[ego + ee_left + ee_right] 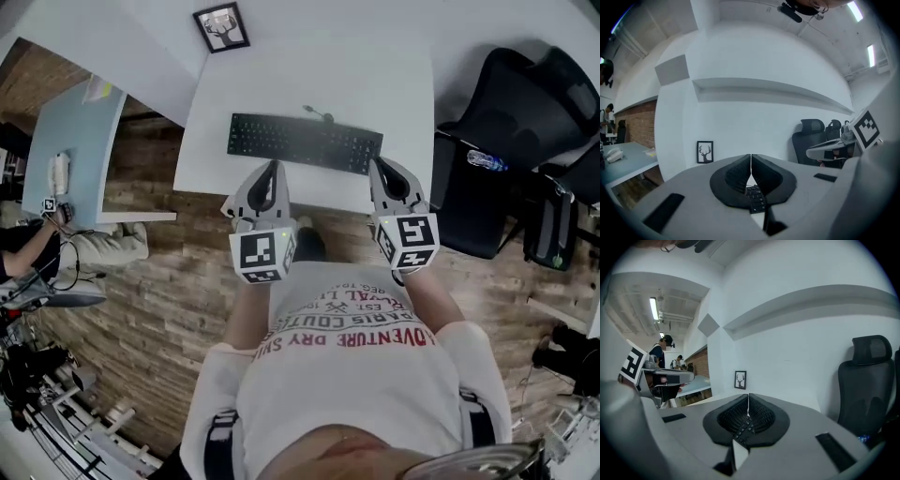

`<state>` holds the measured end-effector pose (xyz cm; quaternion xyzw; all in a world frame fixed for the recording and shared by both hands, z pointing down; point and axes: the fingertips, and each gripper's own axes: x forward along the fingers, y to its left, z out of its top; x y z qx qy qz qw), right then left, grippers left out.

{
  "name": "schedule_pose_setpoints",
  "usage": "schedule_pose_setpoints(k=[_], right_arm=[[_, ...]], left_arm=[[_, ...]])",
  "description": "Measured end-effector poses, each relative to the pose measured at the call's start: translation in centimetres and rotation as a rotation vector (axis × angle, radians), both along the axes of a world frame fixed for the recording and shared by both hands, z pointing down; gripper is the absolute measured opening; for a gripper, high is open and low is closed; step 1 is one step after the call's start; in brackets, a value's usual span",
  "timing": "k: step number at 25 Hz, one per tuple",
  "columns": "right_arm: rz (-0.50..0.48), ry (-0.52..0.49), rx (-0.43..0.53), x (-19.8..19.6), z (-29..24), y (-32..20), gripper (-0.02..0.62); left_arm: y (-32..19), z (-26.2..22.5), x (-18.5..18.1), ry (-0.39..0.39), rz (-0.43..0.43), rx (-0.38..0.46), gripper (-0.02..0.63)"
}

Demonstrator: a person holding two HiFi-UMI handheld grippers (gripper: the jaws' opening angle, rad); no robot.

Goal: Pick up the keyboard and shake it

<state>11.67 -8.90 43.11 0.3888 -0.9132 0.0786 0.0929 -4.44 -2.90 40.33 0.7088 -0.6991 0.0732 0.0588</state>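
A black keyboard (305, 142) lies flat on the white desk (394, 84), its cable running off the far edge. My left gripper (272, 169) is at the keyboard's near edge, left of middle, and my right gripper (378, 165) is at its right end. In the left gripper view the jaws (751, 161) meet tip to tip with nothing between them, and keyboard keys (754, 199) show through the gap below. The right gripper view shows the same: gripper (748, 401) shut and empty, keys (742, 427) beyond.
A framed deer picture (222, 27) leans at the desk's far edge. A black office chair (506, 141) stands to the right with a water bottle (487, 161) beside it. A light blue table (70, 150) and a seated person (28, 234) are at the left.
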Motion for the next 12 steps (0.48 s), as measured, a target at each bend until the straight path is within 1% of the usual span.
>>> schedule_pose_setpoints(k=[3,8,9,12], right_arm=[[0.069,0.012,-0.012,-1.9,0.2,-2.6,0.026],[0.192,0.009,-0.021,-4.2,0.4,-6.1,0.026],[0.212,0.012,-0.027,-4.6,0.7,-6.5,0.026],[0.251,0.039,-0.064,-5.7,2.4,-7.5,0.026]], left_arm=[[-4.0,0.1,-2.2,0.011,0.077,-0.017,0.028],[-9.2,0.2,-4.7,0.025,0.216,-0.019,0.028],[-10.0,0.5,-5.2,0.038,0.241,-0.017,0.028],[-11.4,1.7,-6.6,0.118,0.316,-0.024,0.028]])
